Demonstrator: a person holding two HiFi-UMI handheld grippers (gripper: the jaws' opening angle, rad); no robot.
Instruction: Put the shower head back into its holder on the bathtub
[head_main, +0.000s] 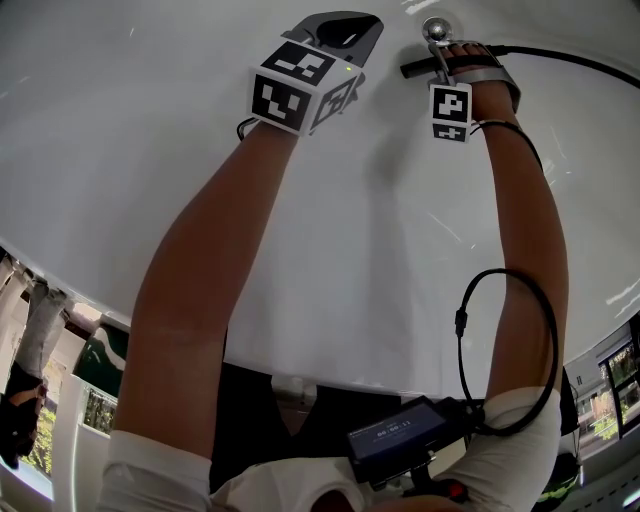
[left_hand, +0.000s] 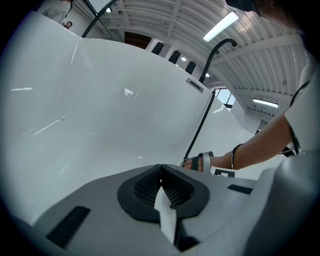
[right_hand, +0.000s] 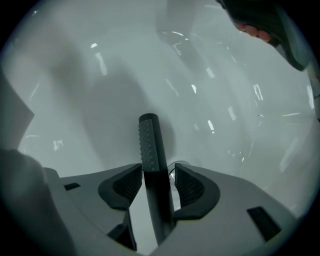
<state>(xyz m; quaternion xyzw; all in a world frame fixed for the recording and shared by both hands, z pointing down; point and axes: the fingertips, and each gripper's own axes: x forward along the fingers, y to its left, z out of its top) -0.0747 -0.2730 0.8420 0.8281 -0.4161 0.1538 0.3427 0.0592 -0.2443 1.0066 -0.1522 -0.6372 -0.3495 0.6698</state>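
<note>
1. The right hand-held gripper (right_hand: 158, 171) points steeply down and stands released. Its ribbed pads are parted around the black, stick-shaped shower head (right_hand: 149, 142). The left pad lies against the handle, and a sliver of gap shows at the right pad.
2. The shower head shows its nubbed face in the right gripper view. It stands against the white bathtub (head_main: 150, 160), just beside a chrome ball-topped fitting (head_main: 435, 29). Whether it is seated in its holder cannot be told.
3. A black hose (head_main: 575, 60) runs from the right hand across the tub to the right edge of the head view.
4. The left hand-held gripper (left_hand: 160, 172) is clenched on nothing, its pads meeting. It is held over the tub wall near the right one.
5. The marker cube (head_main: 298, 85) on each gripper carries black-and-white square codes. A small dark device (head_main: 395, 438) at the person's waist has a lit screen, but its print is too small to read.
</note>
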